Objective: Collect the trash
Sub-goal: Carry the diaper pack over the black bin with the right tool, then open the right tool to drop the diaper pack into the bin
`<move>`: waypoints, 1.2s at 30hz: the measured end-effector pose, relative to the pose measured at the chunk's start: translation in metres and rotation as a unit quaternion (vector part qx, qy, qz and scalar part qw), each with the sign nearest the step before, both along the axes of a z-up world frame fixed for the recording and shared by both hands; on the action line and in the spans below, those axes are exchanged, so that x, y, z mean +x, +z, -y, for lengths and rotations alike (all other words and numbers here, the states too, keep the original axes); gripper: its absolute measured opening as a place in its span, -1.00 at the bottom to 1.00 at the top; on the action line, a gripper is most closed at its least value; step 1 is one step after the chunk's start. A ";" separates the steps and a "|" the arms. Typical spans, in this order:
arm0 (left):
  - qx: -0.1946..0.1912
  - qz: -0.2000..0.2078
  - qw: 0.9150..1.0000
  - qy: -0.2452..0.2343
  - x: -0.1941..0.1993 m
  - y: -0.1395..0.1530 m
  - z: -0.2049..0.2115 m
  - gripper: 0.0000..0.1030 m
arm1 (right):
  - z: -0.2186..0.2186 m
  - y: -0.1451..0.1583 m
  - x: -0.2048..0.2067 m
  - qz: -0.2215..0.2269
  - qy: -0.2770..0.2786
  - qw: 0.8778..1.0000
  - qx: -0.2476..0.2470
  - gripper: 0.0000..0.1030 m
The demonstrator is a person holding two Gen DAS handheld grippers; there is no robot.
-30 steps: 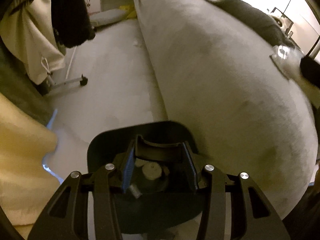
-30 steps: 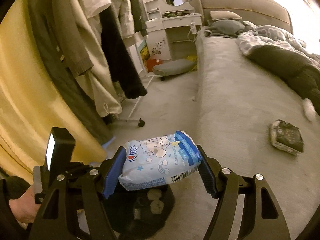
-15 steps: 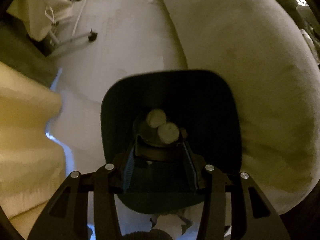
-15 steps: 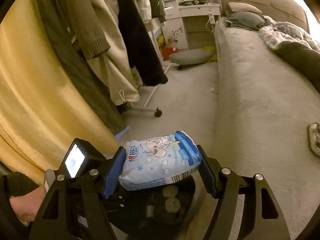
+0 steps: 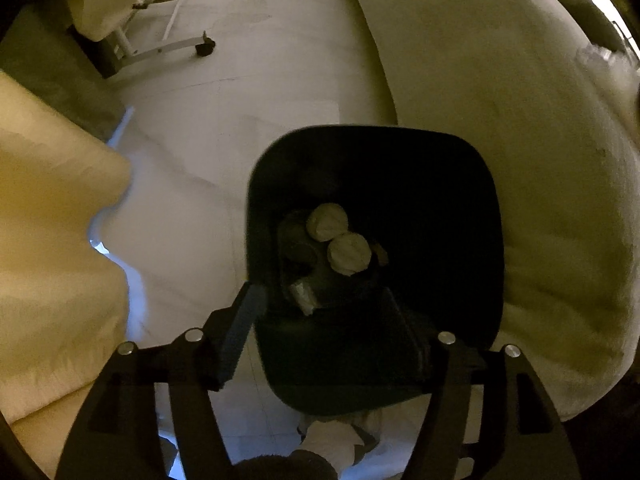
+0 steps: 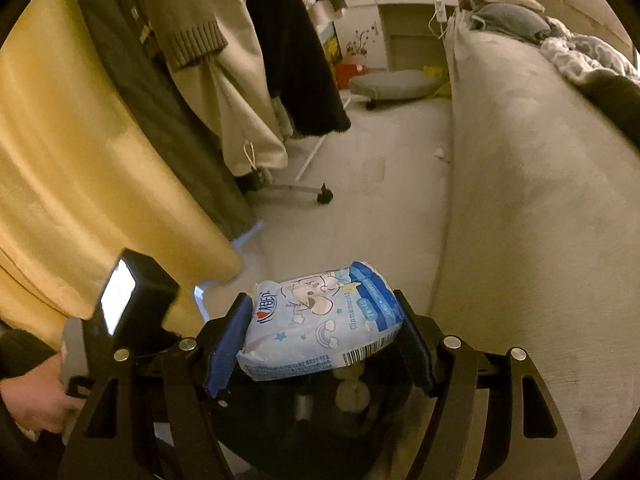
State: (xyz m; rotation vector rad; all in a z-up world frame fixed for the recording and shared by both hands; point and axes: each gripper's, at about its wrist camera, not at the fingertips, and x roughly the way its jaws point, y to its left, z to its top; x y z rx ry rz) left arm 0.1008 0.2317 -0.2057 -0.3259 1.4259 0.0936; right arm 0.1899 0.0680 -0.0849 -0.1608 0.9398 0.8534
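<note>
A black trash bin stands on the floor beside the bed, with several crumpled tissue balls and a small wrapper inside. My left gripper is open, its fingers spread on either side of the bin's near rim. My right gripper is shut on a blue and white tissue pack and holds it right above the bin. The left gripper's body shows at the left of the right wrist view.
The grey bed fills the right side. A clothes rack with hanging coats and a yellow curtain stand at left. A wheeled rack foot and a small scrap lie on the floor.
My left gripper has let go of the bin's rim and opened wide. My right gripper has carried the tissue pack over the bin.
</note>
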 end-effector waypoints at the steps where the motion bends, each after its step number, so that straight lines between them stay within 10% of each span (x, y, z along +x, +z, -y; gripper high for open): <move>1: 0.000 0.005 1.000 0.004 -0.001 0.002 -0.002 0.33 | -0.003 -0.004 0.000 -0.003 0.002 1.000 -0.005 0.37; 16: 0.030 0.144 0.987 0.064 -0.004 0.056 -0.032 0.34 | -0.031 -0.068 -0.003 -0.070 0.021 0.994 -0.076 0.37; 36: 0.043 0.333 0.940 0.066 0.005 0.138 -0.012 0.44 | -0.024 -0.110 -0.014 -0.118 0.036 0.983 -0.133 0.38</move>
